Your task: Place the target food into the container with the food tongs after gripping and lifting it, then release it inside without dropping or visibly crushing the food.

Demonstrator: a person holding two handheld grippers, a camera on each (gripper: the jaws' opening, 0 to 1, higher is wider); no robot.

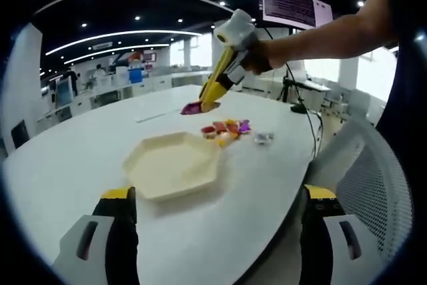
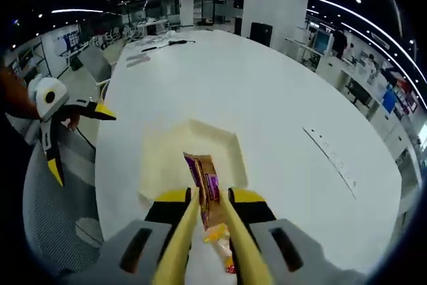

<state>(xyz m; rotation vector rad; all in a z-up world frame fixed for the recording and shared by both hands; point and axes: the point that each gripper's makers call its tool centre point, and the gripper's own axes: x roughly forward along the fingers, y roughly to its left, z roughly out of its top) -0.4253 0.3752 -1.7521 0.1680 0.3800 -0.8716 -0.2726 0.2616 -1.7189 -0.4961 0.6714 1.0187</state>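
My right gripper [image 2: 207,199] is shut on yellow food tongs [image 2: 190,231], and the tong tips pinch a purple and brown wrapped snack [image 2: 203,181]. In the left gripper view the right gripper [image 1: 232,71] reaches in from the right. The tongs [image 1: 215,86] slant down and the snack [image 1: 195,107] hangs above the table, past the far side of the cream hexagonal container [image 1: 172,165]. In the right gripper view the snack overlaps the container [image 2: 167,165]. My left gripper [image 1: 220,195] is open and holds nothing, near the table edge in front of the container.
A small pile of coloured wrapped snacks [image 1: 227,129] and a silver-wrapped piece [image 1: 263,138] lie on the white table [image 1: 73,158] right of the container. The left gripper [image 2: 75,139] is at the left beside a mesh chair [image 2: 57,211]. Another mesh chair [image 1: 373,185] stands at the right.
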